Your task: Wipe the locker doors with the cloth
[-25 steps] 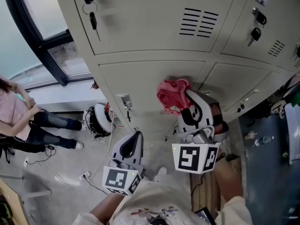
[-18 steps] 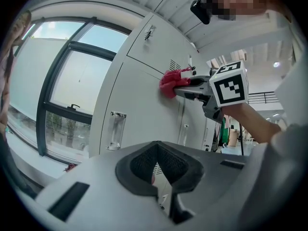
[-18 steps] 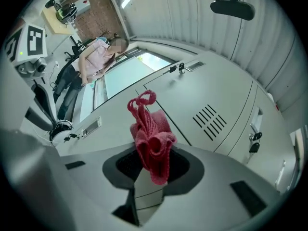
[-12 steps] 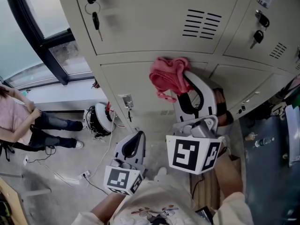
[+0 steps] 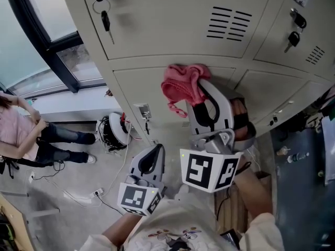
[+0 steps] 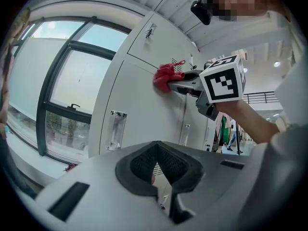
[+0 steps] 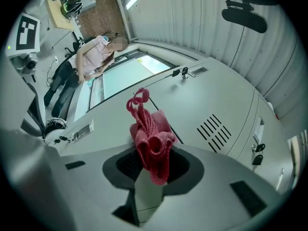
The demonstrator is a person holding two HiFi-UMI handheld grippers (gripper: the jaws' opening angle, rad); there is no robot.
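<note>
Two grippers: right gripper point(image 5: 200, 86) clamped on a pink cloth point(image 5: 180, 87); left gripper point(image 5: 154, 150) with jaws together, nothing between them.
Cloth: bunched at the tips of the right jaws, pressed against the top of a lower locker door point(image 5: 149, 90), just beneath the seam with the vented door point(image 5: 167, 27) above.
Right gripper: angled up toward the lockers, marker cube point(image 5: 210, 170) nearest the camera, a hand behind it.
Left gripper: held low, clear of the lockers, just beside the right one's cube, tip pointing toward the same lower door.
Door fittings: recessed handle point(image 5: 141, 111) below and left of the cloth; keys point(image 5: 105, 21) hanging from the lock at the upper door's left edge.
Surroundings: dark-framed window point(image 5: 44, 14) at left; person in a pink top point(image 5: 18, 132) at the far left; cable reel point(image 5: 112, 132) on the floor at the foot of the lockers.
</note>
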